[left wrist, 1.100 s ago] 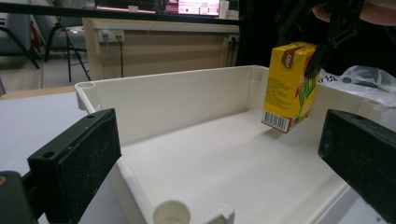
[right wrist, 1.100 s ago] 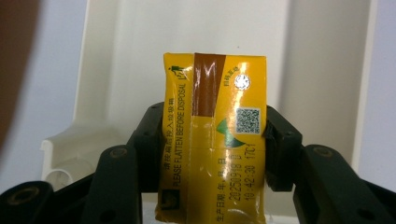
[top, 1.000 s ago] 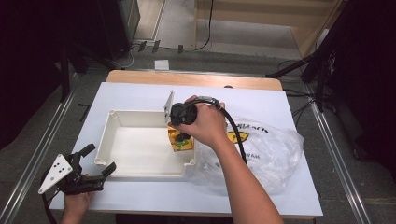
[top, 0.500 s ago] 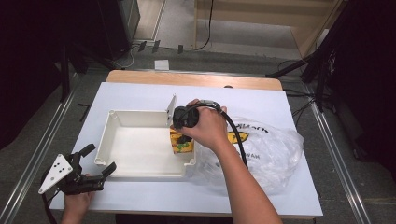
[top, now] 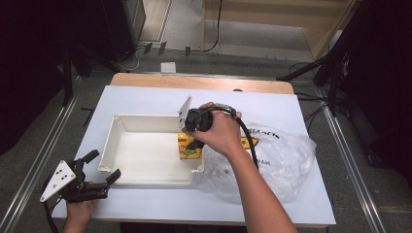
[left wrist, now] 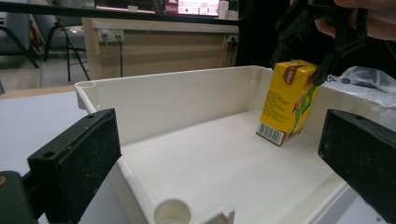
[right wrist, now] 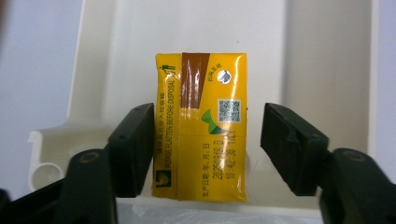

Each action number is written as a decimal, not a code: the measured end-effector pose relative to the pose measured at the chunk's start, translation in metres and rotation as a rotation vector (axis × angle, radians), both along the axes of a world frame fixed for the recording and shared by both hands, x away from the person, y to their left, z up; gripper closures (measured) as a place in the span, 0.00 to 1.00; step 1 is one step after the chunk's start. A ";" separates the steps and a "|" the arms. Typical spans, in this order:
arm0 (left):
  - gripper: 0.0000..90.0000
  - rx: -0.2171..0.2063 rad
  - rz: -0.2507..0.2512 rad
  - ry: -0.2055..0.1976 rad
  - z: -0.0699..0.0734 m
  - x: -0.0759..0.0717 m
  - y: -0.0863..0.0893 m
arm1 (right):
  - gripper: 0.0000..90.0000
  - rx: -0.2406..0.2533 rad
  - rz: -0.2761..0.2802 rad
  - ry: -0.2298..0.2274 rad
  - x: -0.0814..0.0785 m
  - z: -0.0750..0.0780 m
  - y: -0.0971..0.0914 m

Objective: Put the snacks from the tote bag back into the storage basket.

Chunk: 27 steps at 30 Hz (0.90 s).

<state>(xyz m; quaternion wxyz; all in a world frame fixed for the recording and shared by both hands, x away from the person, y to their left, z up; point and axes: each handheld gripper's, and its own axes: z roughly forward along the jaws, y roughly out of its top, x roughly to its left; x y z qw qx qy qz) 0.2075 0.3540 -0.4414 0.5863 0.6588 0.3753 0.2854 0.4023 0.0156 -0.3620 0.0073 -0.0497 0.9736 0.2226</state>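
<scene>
A yellow drink carton (top: 188,147) stands tilted at the right end of a white tray (top: 141,160), its lower edge on the tray floor. My right gripper (top: 191,141) hangs over it from above and is open. In the right gripper view the carton (right wrist: 201,126) sits between the jaws, the left one against its side and the right one a gap away. My left gripper (top: 103,166) is open by the tray's front left corner, holding nothing. In the left gripper view the carton (left wrist: 287,100) leans toward the tray's right wall under the right gripper (left wrist: 322,51).
A crumpled clear plastic bag (top: 277,155) lies on the white table (top: 145,99) just right of the tray, touching its corner. A wooden strip runs along the table's far edge. Dark stands and cables occupy the floor beyond.
The right hand has shifted slightly right and down with the carton, toward the tray's right wall. The left gripper has stayed where it was.
</scene>
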 end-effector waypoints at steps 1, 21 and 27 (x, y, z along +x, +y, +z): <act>0.00 -0.001 0.000 -0.001 0.000 0.000 0.000 | 0.33 0.010 0.001 -0.004 0.000 0.001 -0.001; 0.00 0.004 0.002 0.002 0.000 0.000 0.000 | 0.00 0.114 -0.034 -0.044 -0.005 0.017 -0.034; 0.00 0.004 0.003 0.002 0.000 0.000 0.000 | 0.00 0.130 -0.057 -0.055 -0.007 0.021 -0.047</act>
